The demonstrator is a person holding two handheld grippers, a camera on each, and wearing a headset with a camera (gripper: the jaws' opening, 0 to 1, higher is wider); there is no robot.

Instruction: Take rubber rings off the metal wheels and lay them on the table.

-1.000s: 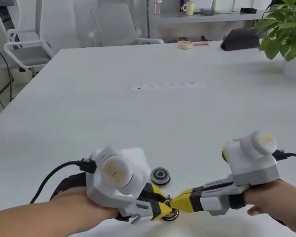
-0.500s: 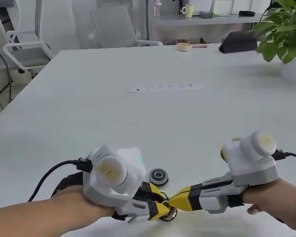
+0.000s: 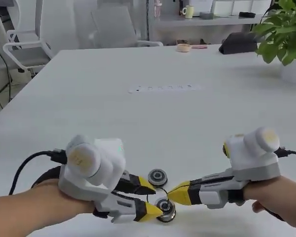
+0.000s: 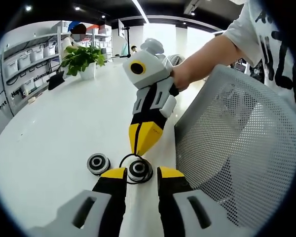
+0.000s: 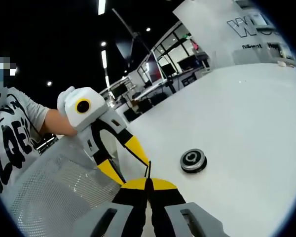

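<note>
The left gripper [image 3: 155, 199], jaws parted, is bracketing the near wheel [image 3: 165, 207]; the right gripper [image 3: 171, 193], reaching in from the right, is pinching its rubber ring [image 4: 123, 160].

White table [image 3: 138, 123], silver-and-black wheels [image 3: 158, 176], black rubber ring [image 4: 123, 159], yellow-tipped black jaws.

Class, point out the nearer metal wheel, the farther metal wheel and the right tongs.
nearer metal wheel [image 4: 139, 169]: left gripper view, its hub.
farther metal wheel [image 4: 98, 163]: left gripper view, its hub.
right tongs [image 3: 170, 194]: head view, the yellow tips.
</note>
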